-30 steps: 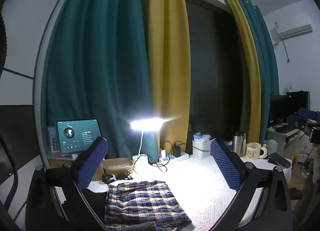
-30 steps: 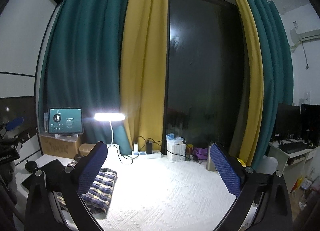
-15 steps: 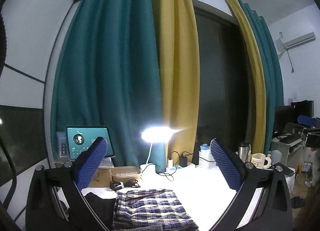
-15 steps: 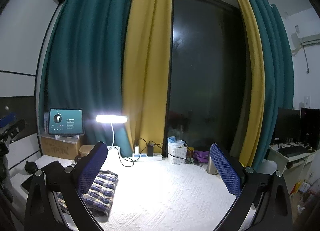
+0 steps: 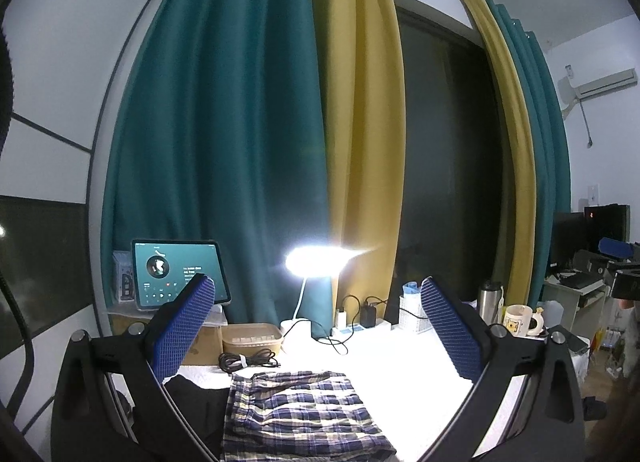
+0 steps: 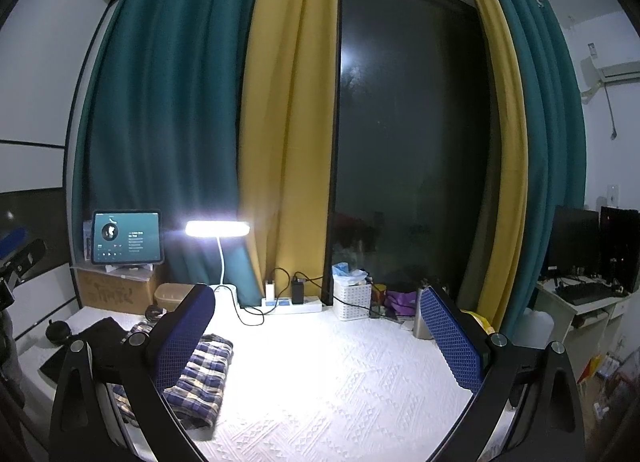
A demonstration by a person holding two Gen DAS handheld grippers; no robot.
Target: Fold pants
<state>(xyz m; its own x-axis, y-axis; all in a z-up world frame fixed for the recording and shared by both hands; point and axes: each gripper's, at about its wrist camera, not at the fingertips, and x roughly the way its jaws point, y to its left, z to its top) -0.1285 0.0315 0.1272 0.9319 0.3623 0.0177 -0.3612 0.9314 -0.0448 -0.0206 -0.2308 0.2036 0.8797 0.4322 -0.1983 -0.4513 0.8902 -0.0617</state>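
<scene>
1. Plaid pants (image 5: 296, 410), one folded pair, lie on the white textured table cover (image 6: 340, 374) beside one black garment (image 5: 196, 398)
2. One lit desk lamp (image 5: 316, 260), one tablet (image 5: 176, 274), one mug (image 5: 518, 320) stand at the back
3. Left gripper (image 5: 316, 328) is spread wide, holding nothing, raised above the pants, which lie low between its fingers
4. Right gripper (image 6: 316, 336) gapes wide and empty; the pants sit behind its left finger (image 6: 184, 338)

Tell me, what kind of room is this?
Probably a bedroom or study at home, at night. Long teal and yellow curtains frame a dark window, a desk lamp lights a white-covered table, and folded plaid pants lie there.
</scene>
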